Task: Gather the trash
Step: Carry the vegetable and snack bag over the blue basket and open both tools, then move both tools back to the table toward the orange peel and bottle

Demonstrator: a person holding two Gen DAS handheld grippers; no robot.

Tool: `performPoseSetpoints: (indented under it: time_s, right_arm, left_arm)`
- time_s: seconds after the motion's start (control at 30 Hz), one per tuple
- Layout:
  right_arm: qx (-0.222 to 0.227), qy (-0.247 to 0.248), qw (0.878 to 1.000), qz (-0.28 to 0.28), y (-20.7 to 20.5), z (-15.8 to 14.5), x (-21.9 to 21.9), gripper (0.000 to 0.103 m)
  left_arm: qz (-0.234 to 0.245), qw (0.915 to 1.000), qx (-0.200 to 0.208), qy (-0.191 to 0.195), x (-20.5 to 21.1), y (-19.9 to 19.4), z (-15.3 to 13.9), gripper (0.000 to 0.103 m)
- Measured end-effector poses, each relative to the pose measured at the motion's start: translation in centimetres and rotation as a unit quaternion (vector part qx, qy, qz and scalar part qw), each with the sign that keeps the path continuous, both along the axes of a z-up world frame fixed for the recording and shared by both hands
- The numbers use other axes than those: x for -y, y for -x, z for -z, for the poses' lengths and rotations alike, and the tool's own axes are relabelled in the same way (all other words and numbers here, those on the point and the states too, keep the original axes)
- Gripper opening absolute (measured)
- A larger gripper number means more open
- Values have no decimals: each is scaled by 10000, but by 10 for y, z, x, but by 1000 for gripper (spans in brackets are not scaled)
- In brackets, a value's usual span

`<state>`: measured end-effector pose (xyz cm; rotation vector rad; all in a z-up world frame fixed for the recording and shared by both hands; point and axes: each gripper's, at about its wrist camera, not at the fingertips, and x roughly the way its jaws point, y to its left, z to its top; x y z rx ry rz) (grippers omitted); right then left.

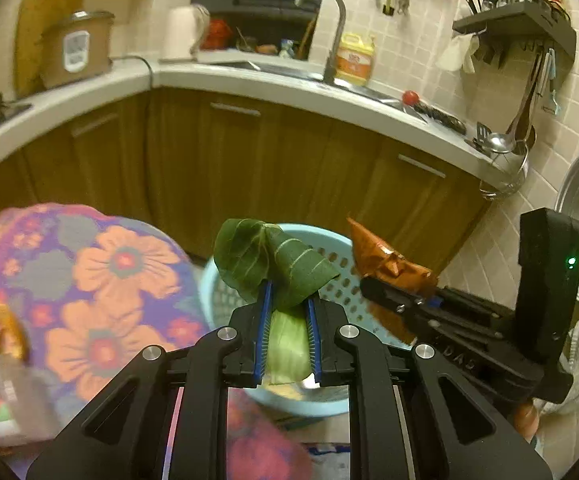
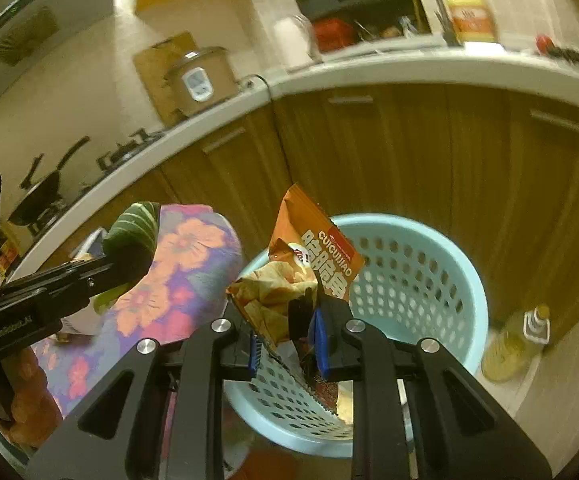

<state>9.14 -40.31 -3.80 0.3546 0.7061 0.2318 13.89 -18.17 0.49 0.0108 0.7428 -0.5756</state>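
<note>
Left gripper [image 1: 287, 334]: black two-finger tool with blue pads, clamped on a leafy green vegetable scrap [image 1: 273, 268] with a pale stalk; leaves fold over the fingertips. Scrap sits above the near rim of the pale blue perforated plastic basket [image 1: 339, 272] on the floor. Right gripper [image 2: 287, 344]: clamped on a crumpled orange snack bag [image 2: 301, 272] (printed "CUICUIJIAO"), held over the same basket's near rim. Floral purple-and-orange cloth-covered surface [image 1: 101, 276] lies just left of the basket; wooden kitchen cabinets [image 1: 249, 160] behind.
</note>
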Motion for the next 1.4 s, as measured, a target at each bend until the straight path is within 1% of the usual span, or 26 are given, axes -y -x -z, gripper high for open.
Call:
performPoseSetpoints:
  time_s: [0.03, 0.17, 0.3, 0.37, 0.4, 0.43, 0.47, 0.53, 0.57, 0.77, 0.93, 1.1, 1.2, 1.27, 1.4]
  right_arm:
    - [-102, -45, 9999, 14, -2, 5, 2, 18]
    - [-506, -240, 9983, 136, -12, 27, 14, 19]
    - [-710, -327, 9968, 158, -16, 38, 19, 19]
    - [-767, -384, 9962, 144, -18, 40, 20, 19]
    - [-785, -420, 9959, 152, -18, 41, 21, 21]
    - [-804, -442, 9956, 165, -19, 41, 21, 24]
    - [-818, -448, 9955, 188, -21, 41, 21, 28]
    - [-780, -436, 9957, 240, -19, 39, 23, 56]
    - [-726, -404, 9962, 259, -17, 37, 23, 59]
    - [-550, -351, 9978, 138, -10, 24, 15, 59]
    - [-316, -276, 9991, 39, -2, 7, 5, 59]
    - [-21, -295, 9994, -178, 7, -13, -10, 59]
    - [158, -276, 9986, -420, 10, -26, -26, 59]
    - [245, -240, 9977, -577, 10, -33, -40, 59]
    - [370, -144, 9933, -1090, 7, -47, -83, 59]
  left_arm:
    - [73, 9999, -116, 61, 4, -6, 6, 15]
    - [162, 9990, -411, 106, 15, -19, 23, 15]
    - [276, 9974, -655, 115, 22, -28, 35, 17]
    - [279, 9972, -690, 55, 24, -29, 39, 18]
    - [262, 9972, -695, 39, 24, -30, 40, 21]
    - [274, 9970, -723, 54, 24, -30, 41, 31]
    - [254, 9972, -702, 77, 23, -30, 41, 39]
    - [210, 9979, -613, 63, 20, -28, 38, 43]
    - [199, 9980, -597, 74, 18, -27, 37, 43]
    - [107, 9984, -503, 214, 5, -20, 25, 45]
    - [37, 9993, -266, 255, -8, -3, 12, 45]
    - [-94, 9992, -4, 399, -30, 16, -6, 45]
    - [-214, 9985, 220, 451, -47, 30, -21, 45]
    - [-305, 9977, 351, 499, -59, 38, -30, 48]
    - [-593, 9946, 592, 613, -90, 56, -47, 49]
